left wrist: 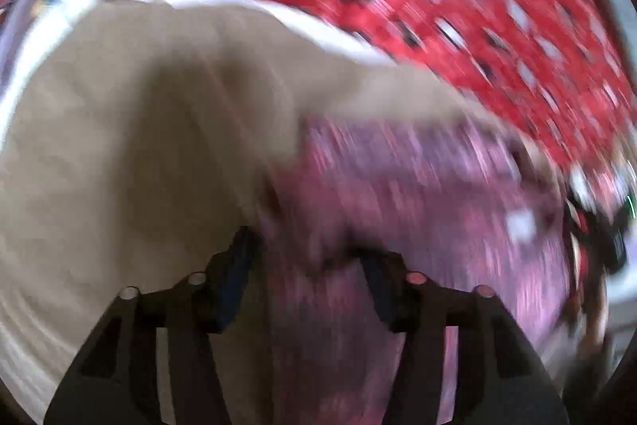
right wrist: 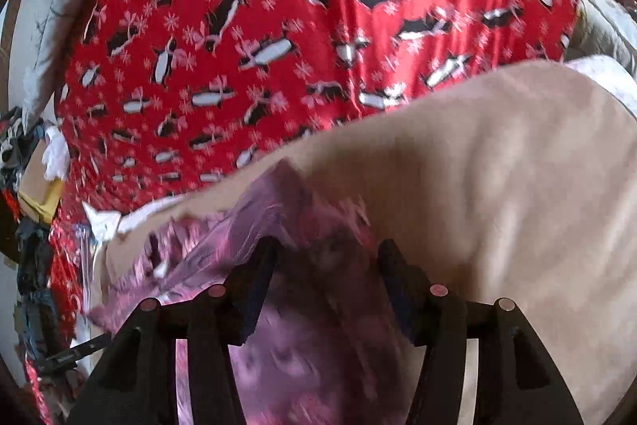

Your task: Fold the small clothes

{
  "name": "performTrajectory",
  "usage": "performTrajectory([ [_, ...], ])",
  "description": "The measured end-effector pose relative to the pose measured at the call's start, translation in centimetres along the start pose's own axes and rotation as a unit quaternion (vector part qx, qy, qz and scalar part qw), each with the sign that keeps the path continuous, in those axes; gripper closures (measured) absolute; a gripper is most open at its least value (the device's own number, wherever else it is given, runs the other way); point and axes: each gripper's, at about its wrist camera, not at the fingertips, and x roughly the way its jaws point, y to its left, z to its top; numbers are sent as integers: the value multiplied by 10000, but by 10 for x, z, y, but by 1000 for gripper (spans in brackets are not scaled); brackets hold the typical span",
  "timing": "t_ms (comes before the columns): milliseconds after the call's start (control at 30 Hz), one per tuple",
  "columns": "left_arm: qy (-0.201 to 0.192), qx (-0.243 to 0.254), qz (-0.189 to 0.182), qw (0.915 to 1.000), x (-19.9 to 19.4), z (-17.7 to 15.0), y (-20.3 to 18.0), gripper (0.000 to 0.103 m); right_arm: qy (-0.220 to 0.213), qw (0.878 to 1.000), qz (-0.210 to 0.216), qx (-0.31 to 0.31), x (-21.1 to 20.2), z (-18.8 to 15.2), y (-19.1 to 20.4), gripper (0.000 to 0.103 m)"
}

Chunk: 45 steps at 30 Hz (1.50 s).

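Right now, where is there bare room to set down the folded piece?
The beige cloth is bare on the side away from the purple garment, up to the red penguin fabric. The cluttered edge beyond the purple garment is crowded.

My left gripper (left wrist: 308,253) and right gripper (right wrist: 326,265) are black, with dark blue pads and round silver screw heads.

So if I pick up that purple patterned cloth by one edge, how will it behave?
The purple cloth will probably go floppy and drape, since it already lies rumpled and creased on the beige cloth. It looks thin, so likely light. Its slight sheen hints it could slip.
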Motion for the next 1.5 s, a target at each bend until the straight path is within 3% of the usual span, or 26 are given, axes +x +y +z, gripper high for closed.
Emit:
performTrajectory([
  [33,-98,-305,5,9995,-2,10,6,60,-33,9999,18,110,0,1,-1,46],
  [100,-140,-825,-377,9958,-7,25,18,60,-18,9997,157,206,0,2,-4,46],
  [133,-98,-811,-577,9950,-8,26,21,60,-24,9997,177,146,-1,2,-4,46],
  [300,144,-407,-861,9954,-2,5,18,56,-65,9994,216,-247,-1,-3,-2,47],
  [400,370,-445,-1295,9899,2,-10,20,55,-169,9997,144,-140,-2,-6,-3,57],
  [467,247,-399,-1686,9846,-8,-17,21,52,-178,9995,273,-8,-4,-6,-6,57],
  [533,27,-158,-1977,9801,-20,-25,23,43,-93,9988,473,57,-6,-6,-8,56],
  [633,-17,305,-1506,9881,-19,-28,12,43,-36,9987,495,-94,-5,-7,-6,57],
  [700,-30,576,-804,9951,-9,-22,-4,44,-32,9991,371,-206,-2,-6,-3,63],
  [767,-142,793,-77,9967,-2,-11,-19,77,-17,9992,357,-200,0,-5,-2,98],
  [800,-54,764,177,9969,4,1,-24,94,-41,9990,415,-161,-2,-4,-1,99],
  [900,-204,-23,272,9994,3,28,-11,95,-598,9933,962,232,-27,8,-8,99],
  [933,-257,-245,382,9986,3,33,-5,94,-769,9917,950,387,-34,13,-15,100],
  [967,-248,-506,462,9973,4,38,3,94,-732,9921,889,505,-33,16,-21,99],
  [1000,-180,-808,315,9961,5,40,15,94,-526,9939,759,598,-27,18,-27,99],
  [1100,46,-1089,-500,9928,3,27,36,94,37,9964,507,684,-14,14,-39,93],
  [1133,135,-980,-709,9926,2,20,39,94,29,9945,720,758,-19,10,-43,90],
  [1167,177,-875,-816,9927,2,15,36,93,53,9909,1040,855,-21,4,-50,79],
  [1200,195,-695,-950,9929,-1,5,32,86,102,9876,1238,955,-23,-1,-55,69],
  [1233,201,-567,-998,9932,-3,-2,29,69,124,9855,1319,1055,-25,-8,-60,47],
  [1300,208,-392,-746,9962,2,-16,16,57,150,9859,1273,1077,-24,-21,-64,42],
  [1333,232,-317,-474,9981,8,-22,11,57,295,9887,1119,953,-20,-26,-62,48],
  [1367,267,-296,-367,9985,12,-24,6,57,350,9910,1012,809,-18,-29,-59,86],
  [1400,249,-285,-259,9989,13,-27,4,59,408,9933,910,580,-18,-32,-53,96],
  [1500,173,-348,-199,9990,-7,-36,4,63,244,9965,644,485,-36,-37,-52,96],
])
